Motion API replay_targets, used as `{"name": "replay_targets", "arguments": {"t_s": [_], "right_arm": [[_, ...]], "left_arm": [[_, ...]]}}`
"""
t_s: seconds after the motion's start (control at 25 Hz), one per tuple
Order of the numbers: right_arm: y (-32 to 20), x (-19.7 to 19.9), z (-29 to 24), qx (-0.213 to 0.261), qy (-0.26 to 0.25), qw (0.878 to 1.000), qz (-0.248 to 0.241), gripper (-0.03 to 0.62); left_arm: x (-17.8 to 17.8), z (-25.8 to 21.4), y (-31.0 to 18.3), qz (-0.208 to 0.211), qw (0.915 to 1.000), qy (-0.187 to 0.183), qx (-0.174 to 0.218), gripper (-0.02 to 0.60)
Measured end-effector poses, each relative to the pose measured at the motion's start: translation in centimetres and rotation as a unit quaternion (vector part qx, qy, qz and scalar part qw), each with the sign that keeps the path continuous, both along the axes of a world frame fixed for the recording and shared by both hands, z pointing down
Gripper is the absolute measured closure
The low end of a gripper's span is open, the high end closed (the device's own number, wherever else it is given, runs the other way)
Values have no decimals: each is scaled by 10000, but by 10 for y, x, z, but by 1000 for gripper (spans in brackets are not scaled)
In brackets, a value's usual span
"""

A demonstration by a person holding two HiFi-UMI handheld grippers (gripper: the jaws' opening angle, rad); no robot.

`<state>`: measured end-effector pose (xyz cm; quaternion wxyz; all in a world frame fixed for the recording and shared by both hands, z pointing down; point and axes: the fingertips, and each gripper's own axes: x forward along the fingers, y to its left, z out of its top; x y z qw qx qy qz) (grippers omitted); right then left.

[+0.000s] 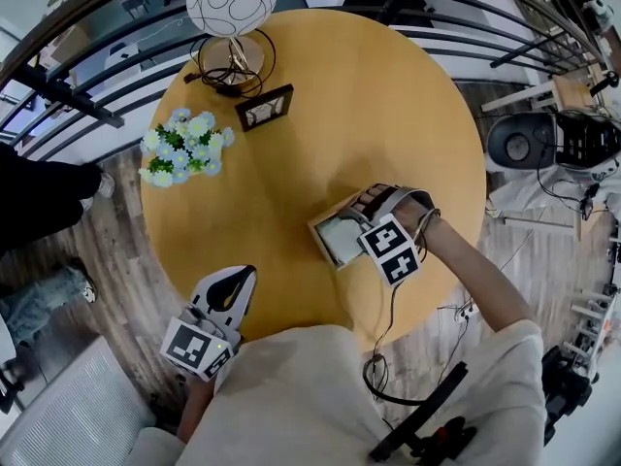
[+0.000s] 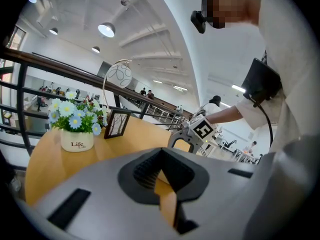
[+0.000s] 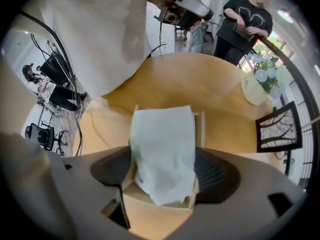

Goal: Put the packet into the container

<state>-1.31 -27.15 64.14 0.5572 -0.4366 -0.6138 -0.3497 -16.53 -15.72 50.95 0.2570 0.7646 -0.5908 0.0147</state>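
The white packet [image 3: 162, 144] lies in the wooden container [image 3: 199, 129] on the tabletop [image 3: 200, 84], between the wide-open, empty fingers of our right gripper [image 3: 164, 173]. We should lift straight up, snagging neither. Our left gripper [image 2: 160, 171] idles, fingers closed on nothing.

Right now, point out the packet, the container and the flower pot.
packet [image 3: 162, 149], right gripper view, middle of white face.
container [image 3: 200, 127], right gripper view, right wooden wall.
flower pot [image 2: 76, 140], left gripper view, white front.
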Motion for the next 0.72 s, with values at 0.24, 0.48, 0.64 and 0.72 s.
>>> {"name": "replay_targets", "arguments": {"t_s": [0.24, 0.48, 0.64, 0.72], "right_arm": [[-2, -2, -2, 114, -208, 9996, 133, 209], [-2, -7, -31, -128, -644, 9952, 732, 210], [-15, -32, -67, -385, -1744, 9702, 1636, 282], [-21, -40, -82, -710, -2241, 9423, 2384, 326]], "left_arm": [[4, -2, 1, 43, 10000, 12, 4, 577], [9, -2, -1, 138, 9999, 4, 15, 577], [16, -6, -4, 244, 9997, -24, 68, 577], [19, -9, -4, 292, 9995, -50, 87, 577]]}}
